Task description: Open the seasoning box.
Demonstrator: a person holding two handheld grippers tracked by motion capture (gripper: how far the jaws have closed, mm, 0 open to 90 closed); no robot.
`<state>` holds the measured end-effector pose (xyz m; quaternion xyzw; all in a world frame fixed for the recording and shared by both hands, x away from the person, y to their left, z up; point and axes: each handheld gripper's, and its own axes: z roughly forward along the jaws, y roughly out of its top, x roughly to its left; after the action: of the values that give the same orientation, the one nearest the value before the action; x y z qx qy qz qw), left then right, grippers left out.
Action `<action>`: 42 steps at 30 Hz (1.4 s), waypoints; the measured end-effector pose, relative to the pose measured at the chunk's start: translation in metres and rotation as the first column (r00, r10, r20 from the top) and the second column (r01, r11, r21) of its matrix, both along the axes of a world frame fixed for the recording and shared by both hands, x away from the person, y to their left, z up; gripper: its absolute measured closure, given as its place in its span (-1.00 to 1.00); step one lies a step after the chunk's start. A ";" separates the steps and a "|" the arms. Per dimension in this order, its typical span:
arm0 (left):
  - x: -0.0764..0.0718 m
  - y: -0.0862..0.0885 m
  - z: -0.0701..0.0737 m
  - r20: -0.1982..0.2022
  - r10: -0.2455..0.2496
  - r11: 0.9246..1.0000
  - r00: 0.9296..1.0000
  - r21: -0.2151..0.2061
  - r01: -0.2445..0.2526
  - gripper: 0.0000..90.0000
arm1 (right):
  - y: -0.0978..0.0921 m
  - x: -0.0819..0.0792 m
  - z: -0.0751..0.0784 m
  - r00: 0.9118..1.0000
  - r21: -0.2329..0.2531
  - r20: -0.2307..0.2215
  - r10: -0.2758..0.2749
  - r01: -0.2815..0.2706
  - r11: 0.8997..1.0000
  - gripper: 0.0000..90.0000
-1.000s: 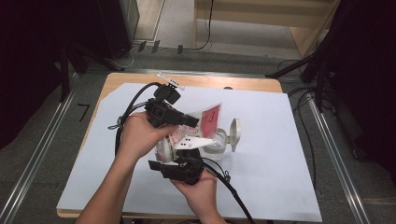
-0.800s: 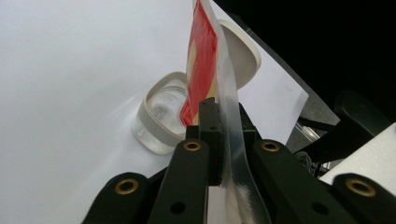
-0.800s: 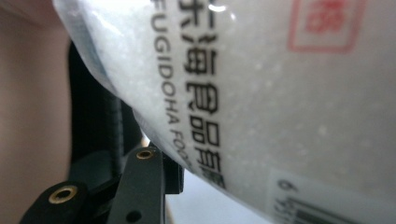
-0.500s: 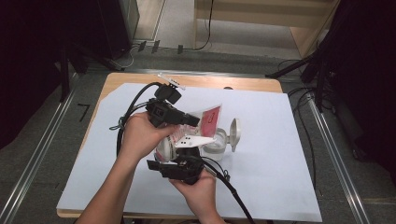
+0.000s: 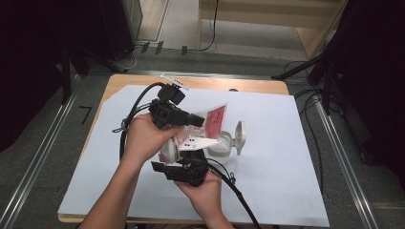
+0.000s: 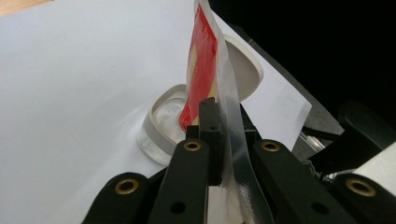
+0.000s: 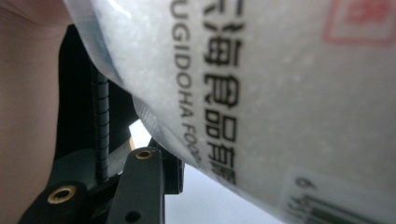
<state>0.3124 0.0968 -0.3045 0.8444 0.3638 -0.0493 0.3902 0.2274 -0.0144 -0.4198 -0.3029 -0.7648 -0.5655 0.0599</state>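
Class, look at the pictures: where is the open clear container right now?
In the high view, the clear container sits on the white sheet near the table's middle, lid flipped open to its right, just under the red-and-white pouch that the left gripper pinches.

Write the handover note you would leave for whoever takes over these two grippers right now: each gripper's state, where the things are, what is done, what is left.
Left gripper: shut on the edge of the red-and-white pouch, holding it tilted above the container.
Right gripper: at the pouch's lower end; grip cannot be judged.
Clear container: on the white sheet, hinged lid open and standing up.
Done: lid open, pouch raised over the opening.
Left: probably emptying the pouch into the container, then closing the lid.
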 end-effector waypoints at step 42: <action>0.010 -0.007 -0.002 -0.044 -0.019 1.000 0.999 -0.013 0.019 0.95 | -0.003 -0.002 0.001 0.998 -0.017 0.043 -0.040 0.041 0.999 0.41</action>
<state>0.3222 0.0899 -0.3061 0.8441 0.3638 -0.0740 0.3869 0.2255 -0.0175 -0.4188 -0.3069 -0.7647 -0.5659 0.0295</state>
